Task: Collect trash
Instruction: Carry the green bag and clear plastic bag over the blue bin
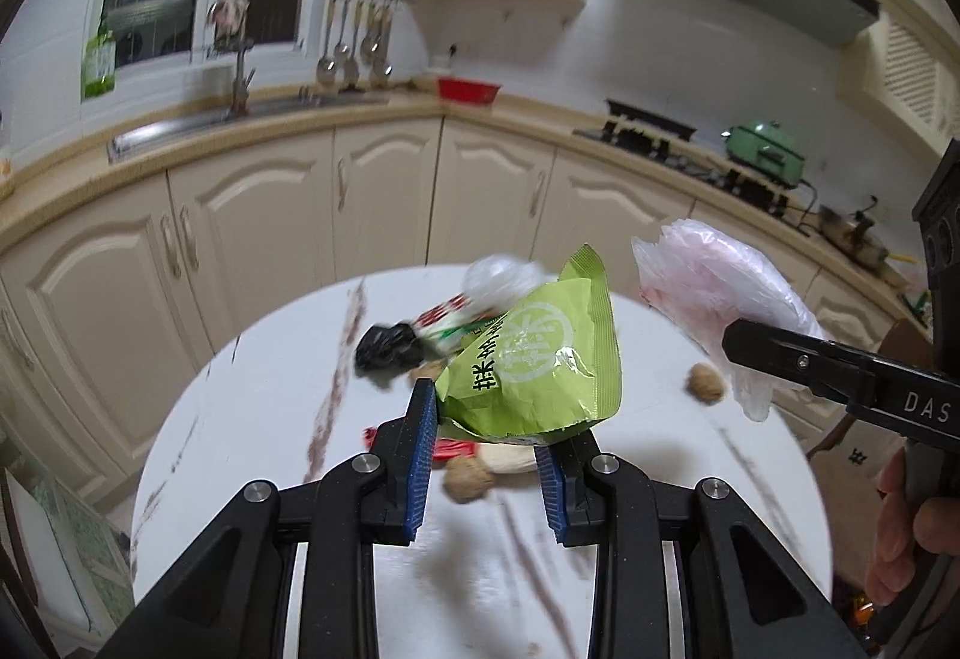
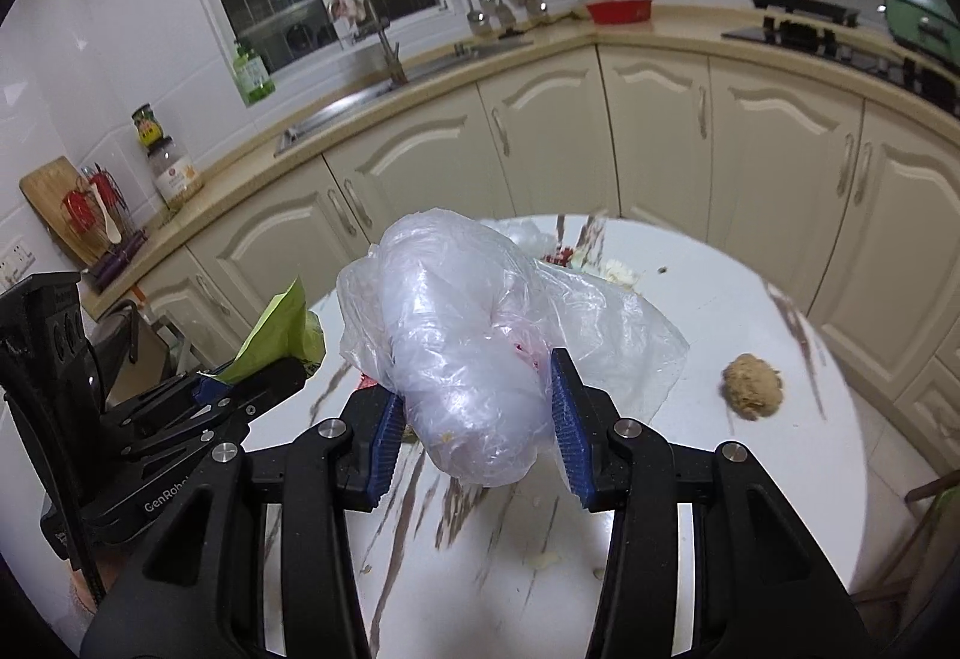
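Note:
My left gripper (image 1: pixel 487 422) is shut on a green snack packet (image 1: pixel 534 365) and holds it above the round white marble table (image 1: pixel 240 419). My right gripper (image 2: pixel 474 407) is shut on a crumpled clear plastic bag (image 2: pixel 462 335), also held above the table; the bag shows in the left wrist view (image 1: pixel 714 293) to the right of the packet. The green packet shows at the left in the right wrist view (image 2: pixel 282 335). On the table lie a black crumpled wrapper (image 1: pixel 390 350), a red-and-white wrapper (image 1: pixel 450 320), a clear wrapper (image 1: pixel 504 275) and walnuts (image 1: pixel 707 383), one of them below the packet (image 1: pixel 468 479).
A walnut (image 2: pixel 753 386) lies on the right of the table. Cream kitchen cabinets (image 1: pixel 384 203) curve behind the table, with a sink (image 1: pixel 240 116), a red basin (image 1: pixel 468 89), a stove (image 1: pixel 690 149) and a green pot (image 1: pixel 768 149) on the counter.

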`<action>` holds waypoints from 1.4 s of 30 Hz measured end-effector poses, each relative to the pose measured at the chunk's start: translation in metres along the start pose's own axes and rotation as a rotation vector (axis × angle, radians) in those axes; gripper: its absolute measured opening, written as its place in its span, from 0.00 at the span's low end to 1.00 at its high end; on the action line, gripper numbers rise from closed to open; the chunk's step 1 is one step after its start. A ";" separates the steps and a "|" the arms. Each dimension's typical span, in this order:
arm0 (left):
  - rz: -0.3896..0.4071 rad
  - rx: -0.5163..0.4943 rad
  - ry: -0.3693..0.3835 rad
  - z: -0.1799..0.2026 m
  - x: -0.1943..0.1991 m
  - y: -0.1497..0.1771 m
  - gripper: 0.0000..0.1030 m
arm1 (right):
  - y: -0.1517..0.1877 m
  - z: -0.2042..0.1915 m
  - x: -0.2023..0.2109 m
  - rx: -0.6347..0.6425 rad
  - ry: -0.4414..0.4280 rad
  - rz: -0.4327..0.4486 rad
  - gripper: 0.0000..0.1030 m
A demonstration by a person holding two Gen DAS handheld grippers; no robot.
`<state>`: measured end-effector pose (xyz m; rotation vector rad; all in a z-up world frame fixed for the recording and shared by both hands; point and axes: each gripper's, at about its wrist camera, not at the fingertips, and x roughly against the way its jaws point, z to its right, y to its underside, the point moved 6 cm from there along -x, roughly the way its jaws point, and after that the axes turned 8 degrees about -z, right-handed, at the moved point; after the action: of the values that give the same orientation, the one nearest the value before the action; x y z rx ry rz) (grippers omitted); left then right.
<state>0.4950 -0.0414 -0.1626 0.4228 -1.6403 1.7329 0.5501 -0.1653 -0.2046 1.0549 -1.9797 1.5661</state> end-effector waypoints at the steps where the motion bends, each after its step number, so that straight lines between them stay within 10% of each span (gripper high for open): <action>1: 0.013 -0.012 0.005 0.009 0.009 0.003 0.26 | 0.001 0.001 0.009 -0.001 0.000 0.016 0.41; 22: 0.116 -0.261 0.182 0.211 0.081 0.052 0.26 | 0.072 0.103 0.211 -0.165 0.165 0.292 0.41; 42: -0.338 -0.449 0.362 0.392 -0.082 0.144 0.26 | 0.255 0.351 0.185 -0.640 0.336 0.040 0.41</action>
<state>0.3661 -0.4331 -0.2663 0.1464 -1.5276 1.0779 0.2875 -0.5327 -0.3388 0.4636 -2.0444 0.9269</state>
